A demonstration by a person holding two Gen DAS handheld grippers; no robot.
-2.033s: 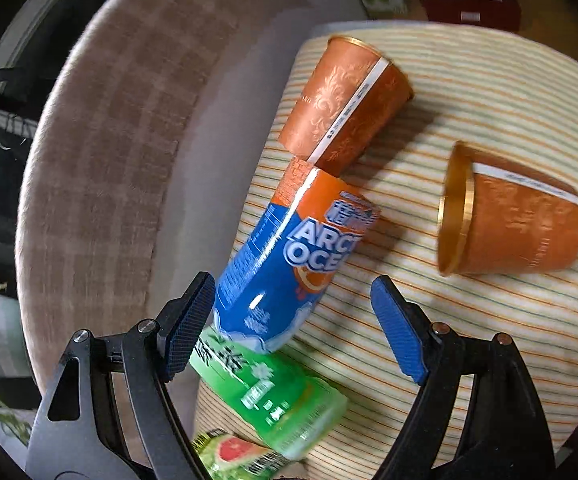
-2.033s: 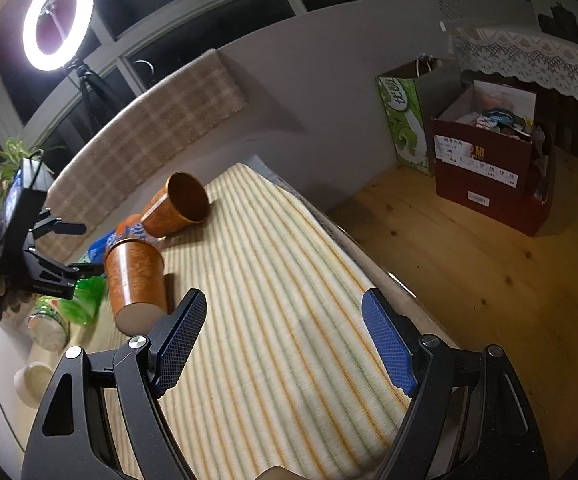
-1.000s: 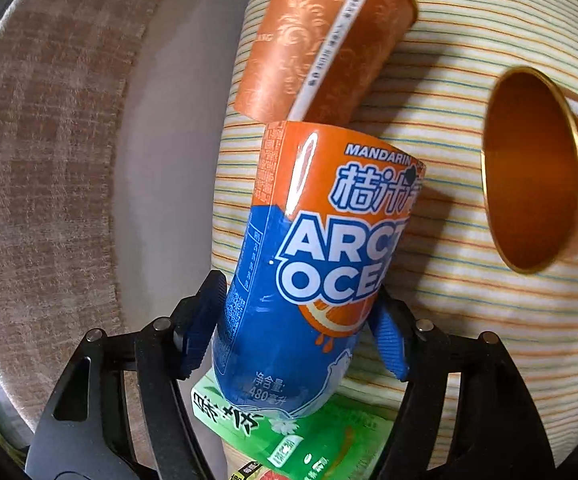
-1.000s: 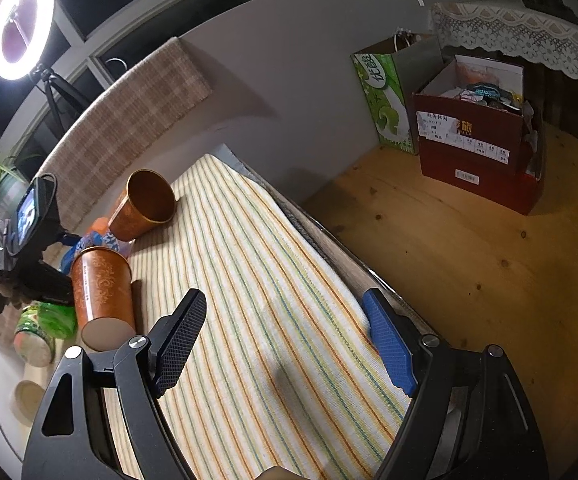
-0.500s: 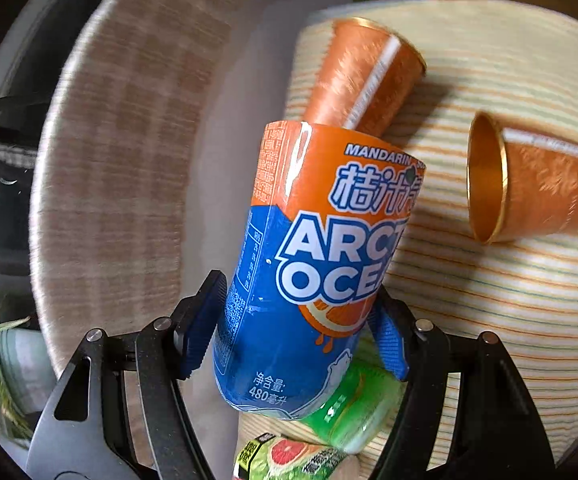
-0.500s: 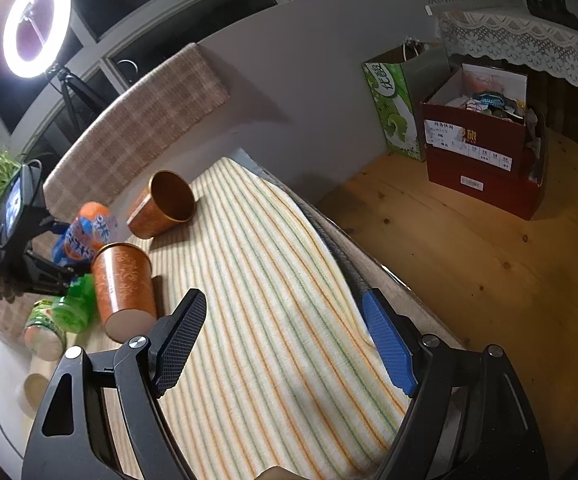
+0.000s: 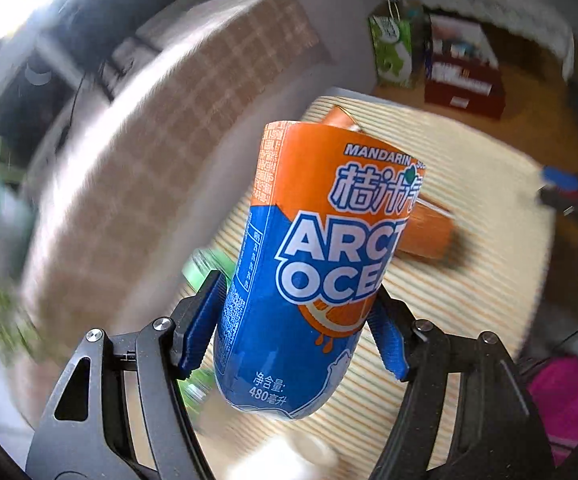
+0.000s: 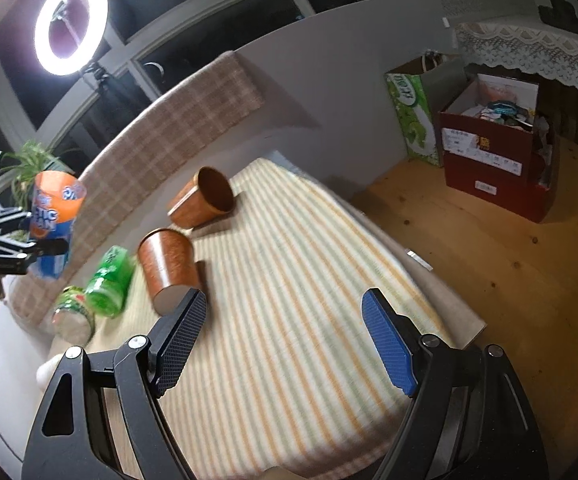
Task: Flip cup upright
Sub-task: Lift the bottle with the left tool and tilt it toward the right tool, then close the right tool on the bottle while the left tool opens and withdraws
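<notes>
My left gripper is shut on a blue and orange Arctic Ocean cup and holds it in the air, nearly upright with its open end up; the cup also shows in the right wrist view. Two orange paper cups lie on their sides on the striped cloth: one far, one near. Parts of both show behind the held cup, the far one and the near one. My right gripper is open and empty above the cloth.
A green cup and a fruit-print cup lie at the striped cloth's left edge. A plaid cushion runs behind. A ring light stands at the window. Boxes sit on the wooden floor at right.
My left gripper closed on the Arctic Ocean cup, lifted it off the cloth and tilted it toward upright. The view is blurred from motion. My right gripper stayed open and only shifted slightly.
</notes>
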